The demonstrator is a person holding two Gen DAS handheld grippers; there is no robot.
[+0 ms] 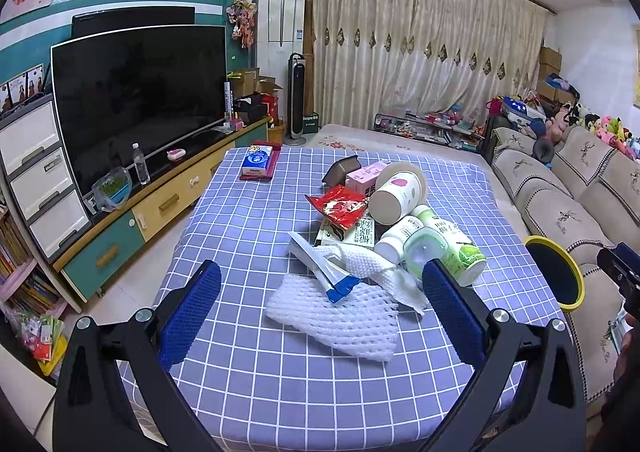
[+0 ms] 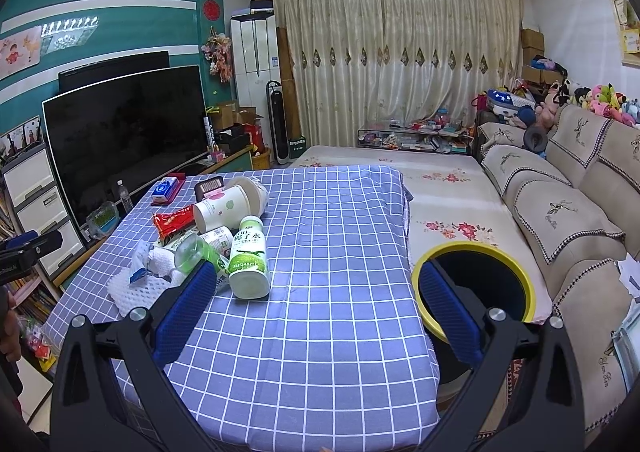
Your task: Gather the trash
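both the left gripper (image 1: 322, 294) and right gripper (image 2: 316, 302) gape wide and empty, and the trash sits piled mid-frame, so grabbing the limp foam net (image 1: 340, 318) could snag the tablecloth (image 1: 248, 219) or roll the coconut water bottle (image 2: 249, 258) away from the yellow-rimmed bin (image 2: 478, 284) at lower right.

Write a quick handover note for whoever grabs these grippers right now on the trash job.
Left gripper: open, empty, aimed at the white foam net.
Right gripper: open, empty, over the checked tablecloth.
Trash lies piled on the table: green bottle, paper cup, red wrapper.
Yellow-rimmed bin stands beside the table, at the sofa side.
Done: nothing visibly collected. Left: all of it.
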